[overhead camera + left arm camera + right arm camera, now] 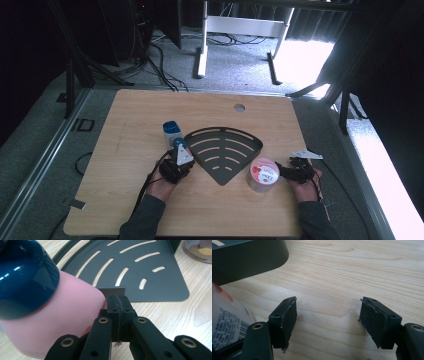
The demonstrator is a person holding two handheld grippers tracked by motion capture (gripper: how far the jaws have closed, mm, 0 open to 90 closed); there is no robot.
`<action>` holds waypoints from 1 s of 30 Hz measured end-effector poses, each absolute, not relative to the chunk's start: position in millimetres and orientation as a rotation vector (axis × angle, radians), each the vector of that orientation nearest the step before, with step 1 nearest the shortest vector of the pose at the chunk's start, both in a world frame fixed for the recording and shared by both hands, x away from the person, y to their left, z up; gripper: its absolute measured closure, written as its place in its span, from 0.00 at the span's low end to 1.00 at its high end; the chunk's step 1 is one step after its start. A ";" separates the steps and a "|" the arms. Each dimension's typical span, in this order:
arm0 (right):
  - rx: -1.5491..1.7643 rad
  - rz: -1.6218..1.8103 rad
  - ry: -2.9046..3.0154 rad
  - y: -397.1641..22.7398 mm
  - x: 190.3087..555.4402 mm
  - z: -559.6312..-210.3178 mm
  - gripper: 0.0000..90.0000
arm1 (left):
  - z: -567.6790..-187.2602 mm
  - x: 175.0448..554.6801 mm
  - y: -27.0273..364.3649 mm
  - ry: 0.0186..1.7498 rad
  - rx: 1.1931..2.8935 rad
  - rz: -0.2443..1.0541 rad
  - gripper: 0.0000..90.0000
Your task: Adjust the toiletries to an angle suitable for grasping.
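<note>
Over the table (150, 105), from the high view: dark slotted rack (223, 129) near the middle, taken as the landmark. Just left of the rack stands a bottle (171, 132) with a blue cap. Close by, at the rack's left edge, sits the left gripper (181, 152). At the rack's right front corner stands a round tub (263, 175) with a red label, with the right gripper (290, 171) just beyond it, on the side away from the rack. Too small from up here to read either pair of jaws.

Along the left gripper (118, 302): jaws pressed fully together, nothing between them, tips aimed at the rack's (155, 277) near edge. Shows the bottle (62, 315) as pink-bodied and right against the jaws' outer side, beside them and not gripped. Catches the tub (200, 250) past the rack's far corner.

Along the right gripper (328, 315): jaws spread wide over bare wood, holding nothing. Tub (227, 320) off to one side, outside the jaws; rack's (247, 257) wall beyond it.

Looks like the approach stage, with nothing picked up yet. Next, probably: open the left jaws, set them around the bottle's body and close; slide the right jaws sideways until they straddle the tub.
</note>
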State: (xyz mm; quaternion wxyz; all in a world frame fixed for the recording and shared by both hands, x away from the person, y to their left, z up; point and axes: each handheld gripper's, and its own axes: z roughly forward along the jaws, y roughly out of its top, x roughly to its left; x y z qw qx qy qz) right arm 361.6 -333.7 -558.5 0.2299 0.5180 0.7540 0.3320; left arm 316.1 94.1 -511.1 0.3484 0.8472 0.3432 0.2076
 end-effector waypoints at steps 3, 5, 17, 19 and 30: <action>1.425 0.914 2.075 -333.7 361.6 -558.5 0.33 | -511.2 317.4 95.4 0.897 2.195 0.540 1.00; 1.426 0.912 2.074 -333.7 361.6 -558.5 0.33 | -511.6 319.0 97.1 0.906 2.190 0.540 0.99; 1.415 0.928 2.070 -331.0 357.6 -557.5 0.53 | -533.7 311.2 84.2 0.862 2.244 0.453 0.94; 1.407 0.948 2.090 -331.8 355.5 -556.2 0.66 | -535.6 310.3 83.1 0.858 2.241 0.434 0.93; 1.273 1.155 2.184 -324.9 338.7 -537.0 1.00 | -539.7 308.1 84.0 0.862 2.215 0.376 0.92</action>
